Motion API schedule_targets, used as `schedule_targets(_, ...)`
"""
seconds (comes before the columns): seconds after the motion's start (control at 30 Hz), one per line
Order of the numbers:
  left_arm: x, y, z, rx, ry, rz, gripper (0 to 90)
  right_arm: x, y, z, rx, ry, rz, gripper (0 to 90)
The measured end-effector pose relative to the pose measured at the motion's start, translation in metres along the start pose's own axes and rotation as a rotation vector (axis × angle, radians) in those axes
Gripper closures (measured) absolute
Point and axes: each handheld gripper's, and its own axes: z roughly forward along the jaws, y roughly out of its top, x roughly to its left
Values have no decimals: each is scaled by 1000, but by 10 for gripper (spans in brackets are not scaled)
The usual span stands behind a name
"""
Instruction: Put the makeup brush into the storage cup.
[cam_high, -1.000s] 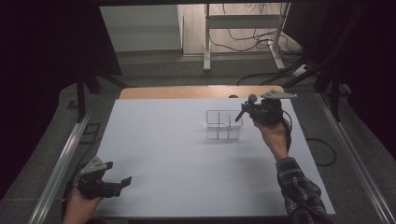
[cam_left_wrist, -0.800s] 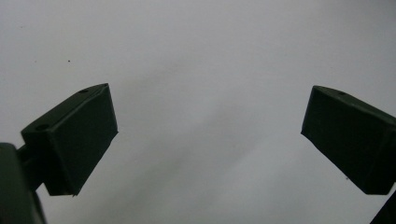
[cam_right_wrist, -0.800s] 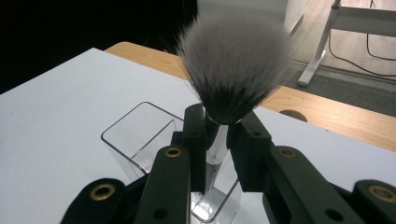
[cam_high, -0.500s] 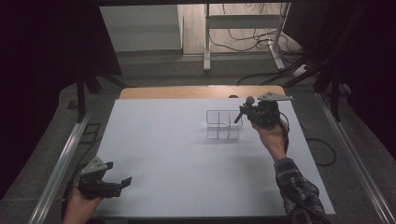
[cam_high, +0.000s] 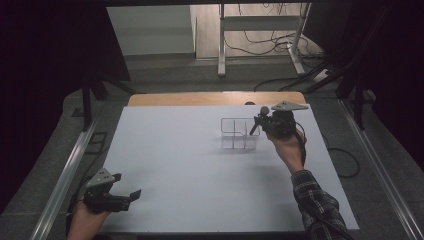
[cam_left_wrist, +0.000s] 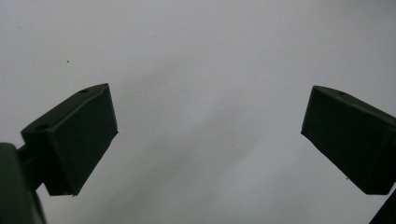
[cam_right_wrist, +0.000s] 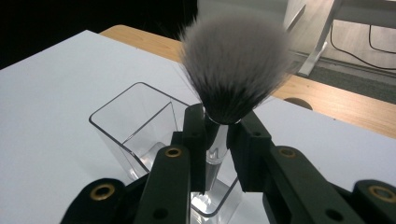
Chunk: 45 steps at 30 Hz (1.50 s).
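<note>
Brush clamped over organizer
Our right gripper (cam_right_wrist: 218, 140) view shows the brush (cam_right_wrist: 233, 70) gripped above the clear organizer (cam_right_wrist: 140, 126); left gripper (cam_left_wrist: 208, 135) wide open, empty; barely moved since.

Fluffy grey-white brush (cam_right_wrist: 233, 70) upright, bristles up, above clear divided organizer (cam_right_wrist: 140, 128) on table.

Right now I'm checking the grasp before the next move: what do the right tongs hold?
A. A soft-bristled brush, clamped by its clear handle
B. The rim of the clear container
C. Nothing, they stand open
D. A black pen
A: in the right gripper view the right tongs are shut on the brush by its clear handle, just over the clear container.
</note>
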Motion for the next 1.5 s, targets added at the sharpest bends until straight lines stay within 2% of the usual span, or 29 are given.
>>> schedule_targets(1.1,-1,0,2,11,-5,6,41,3,-19,25,83,0,-30,760)
schedule_targets(1.37,-1,0,2,12,-5,6,41,2,-20,26,89,3,-28,756)
schedule_targets(1.43,-1,0,1,11,-5,6,41,3,-20,25,87,4,-26,748)
schedule_targets(1.47,-1,0,1,10,-5,5,41,3,-19,25,80,8,-20,690)
schedule_targets(1.5,0,0,1,10,-5,8,41,3,-19,25,80,8,-20,690)
